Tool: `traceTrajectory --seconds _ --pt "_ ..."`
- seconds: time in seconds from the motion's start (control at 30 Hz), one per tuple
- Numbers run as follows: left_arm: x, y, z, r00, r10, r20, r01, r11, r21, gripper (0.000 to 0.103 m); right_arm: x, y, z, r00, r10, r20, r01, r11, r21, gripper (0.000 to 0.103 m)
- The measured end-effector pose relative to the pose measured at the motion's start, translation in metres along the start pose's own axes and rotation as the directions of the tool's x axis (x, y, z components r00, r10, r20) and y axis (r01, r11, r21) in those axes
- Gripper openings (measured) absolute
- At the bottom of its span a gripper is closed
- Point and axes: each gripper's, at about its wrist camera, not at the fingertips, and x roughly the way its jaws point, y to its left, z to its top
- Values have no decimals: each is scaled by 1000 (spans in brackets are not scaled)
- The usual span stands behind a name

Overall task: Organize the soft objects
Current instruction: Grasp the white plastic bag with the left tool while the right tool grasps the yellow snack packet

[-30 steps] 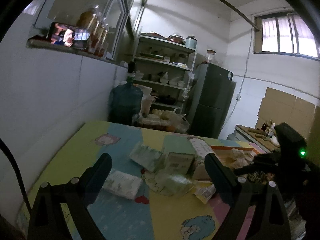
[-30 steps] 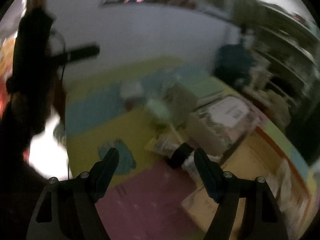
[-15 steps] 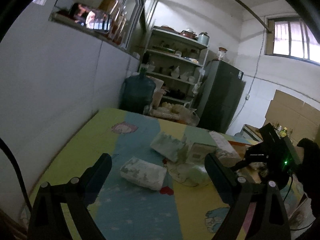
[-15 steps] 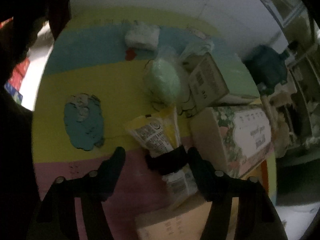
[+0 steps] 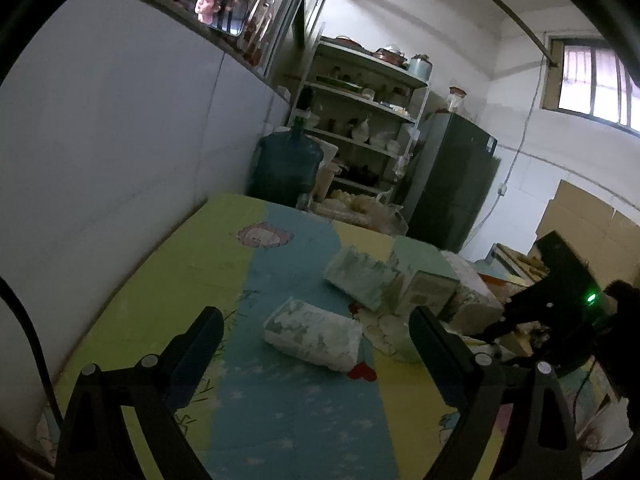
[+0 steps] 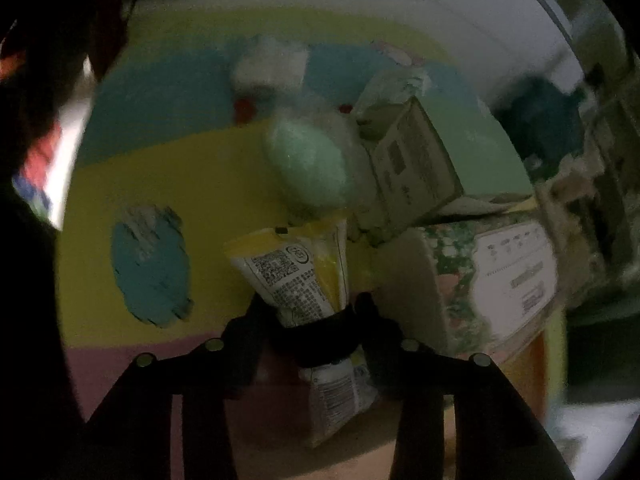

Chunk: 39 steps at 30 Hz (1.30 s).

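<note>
My right gripper (image 6: 314, 318) points steeply down and is shut on a yellow printed packet (image 6: 296, 272), its pads pressing the black band round the packet's middle. Just beyond lies a pale green soft pouch (image 6: 310, 164) in clear wrap. My left gripper (image 5: 316, 344) stands open, low over the mat. A white-green tissue pack (image 5: 312, 338) lies flat a little ahead, framed between its fingers and untouched. A second tissue pack (image 5: 360, 280) leans on a small carton (image 5: 428, 292) behind it.
Everything rests on a striped, coloured play mat (image 5: 168, 280) against a white wall. A floral tissue pack (image 6: 500, 280) and a cardboard box (image 6: 412, 168) crowd the right gripper's right side. Beyond the mat stand a blue water jug (image 5: 286, 168), shelves and a fridge (image 5: 452, 184).
The right gripper's jaws have come together onto the yellow packet's black band as it tilted down. The left gripper has sunk and moved in on the flat tissue pack.
</note>
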Motion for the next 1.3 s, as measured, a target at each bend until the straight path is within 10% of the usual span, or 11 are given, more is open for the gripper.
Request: traceTrajectory --seconds 0.4,0.73,0.97,1.03,1.1,1.3 --pt "41 -7 7 994 44 -100 -39 998 49 95 -37 38 -39 974 14 226 -135 837 530 44" --pt "103 4 -3 944 79 -320 -93 995 -30 86 -67 69 -31 884 -49 465 -249 791 559 44" --pt "110 -10 -7 933 129 -336 -133 991 10 87 -63 72 -29 845 -28 533 -316 779 542 44" --pt "109 -19 -9 939 88 -332 -87 996 17 77 -64 74 -32 838 -30 544 -323 776 542 44" --pt "109 -21 -12 944 20 -328 -28 999 -20 31 -65 73 -34 833 -47 551 -319 773 549 44" --pt "101 -26 -17 957 -16 -290 -3 998 -64 20 -69 73 -46 833 -92 546 -294 762 577 44"
